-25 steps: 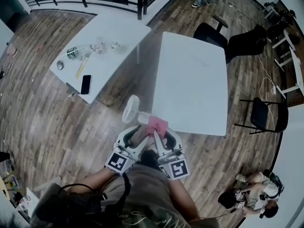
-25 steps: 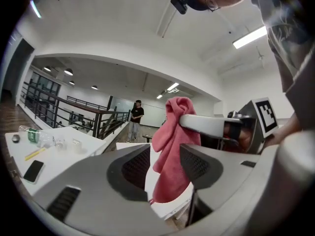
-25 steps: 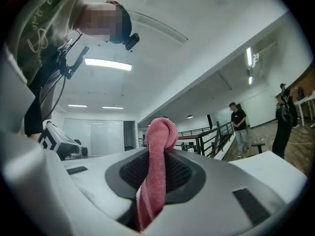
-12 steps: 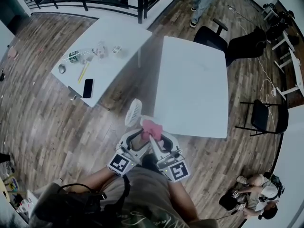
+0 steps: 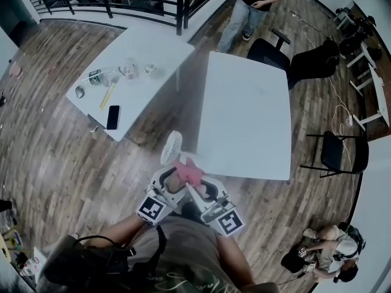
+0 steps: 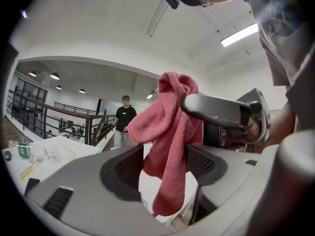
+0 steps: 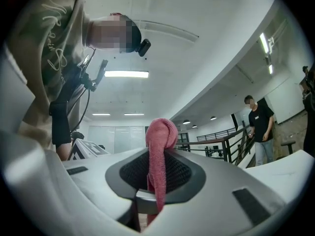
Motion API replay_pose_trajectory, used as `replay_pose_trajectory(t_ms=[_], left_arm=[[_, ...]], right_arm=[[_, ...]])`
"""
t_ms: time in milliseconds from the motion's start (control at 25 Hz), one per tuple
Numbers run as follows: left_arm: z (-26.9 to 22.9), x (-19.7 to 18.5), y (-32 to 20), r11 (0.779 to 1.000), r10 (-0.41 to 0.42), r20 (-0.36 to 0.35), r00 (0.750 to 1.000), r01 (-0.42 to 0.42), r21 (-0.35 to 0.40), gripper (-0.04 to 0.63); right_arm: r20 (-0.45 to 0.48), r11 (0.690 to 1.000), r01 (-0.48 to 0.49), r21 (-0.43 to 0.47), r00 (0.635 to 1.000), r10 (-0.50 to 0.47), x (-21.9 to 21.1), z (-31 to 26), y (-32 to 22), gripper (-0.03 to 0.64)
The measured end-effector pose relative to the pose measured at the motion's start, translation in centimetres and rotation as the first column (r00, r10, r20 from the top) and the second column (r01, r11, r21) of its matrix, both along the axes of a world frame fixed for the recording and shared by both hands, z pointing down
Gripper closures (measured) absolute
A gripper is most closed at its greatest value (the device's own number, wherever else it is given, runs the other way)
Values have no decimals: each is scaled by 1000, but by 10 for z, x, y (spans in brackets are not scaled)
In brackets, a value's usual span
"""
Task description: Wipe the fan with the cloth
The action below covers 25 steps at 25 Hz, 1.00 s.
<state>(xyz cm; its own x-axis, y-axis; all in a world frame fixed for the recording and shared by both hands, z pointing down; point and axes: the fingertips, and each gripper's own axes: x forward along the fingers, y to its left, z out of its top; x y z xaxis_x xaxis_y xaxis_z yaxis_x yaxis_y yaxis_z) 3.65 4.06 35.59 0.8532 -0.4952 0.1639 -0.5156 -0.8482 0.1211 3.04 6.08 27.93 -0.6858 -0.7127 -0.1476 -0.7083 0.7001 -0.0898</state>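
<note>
The fan is seen just beside the bench. The cloth is pinched tight by the right fingers, and the left fingers have just been opened wide around it.

Probably an open-plan office or studio: white counters, black office chairs, wood floor, railing, ceiling strip lights.

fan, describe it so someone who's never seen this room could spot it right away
In the head view, find the large white table nearest the person. By its near left corner, just beyond the pink cloth, is the fan. Its round, ribbed white head sets it apart from the soft cloth and the flat tabletop beside it.
</note>
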Motion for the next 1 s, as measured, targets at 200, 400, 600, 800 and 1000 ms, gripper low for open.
replay_pose_trajectory(t_ms=[200, 400, 600, 800, 1000], left_arm=[[-1, 10, 6, 999, 52, 11, 999, -52, 8, 313], [6, 16, 14, 994, 111, 37, 993, -111, 3, 321], [4, 19, 21, 990, 139, 5, 990, -139, 8, 457], [3, 21, 21, 992, 116, 30, 993, -117, 47, 512], [1, 11, 9, 996, 92, -8, 996, -92, -14, 518]], right_arm=[[-5, 999, 40, -19, 999, -40, -3, 3, 3, 543], [-12, 994, 85, -64, 996, -86, -3, 13, 7, 543], [13, 997, 61, -57, 998, -60, -2, 13, 7, 541], [15, 997, 34, -64, 999, -33, -2, 15, 5, 537], [26, 999, -27, -48, 999, 28, 4, 15, -3, 495]])
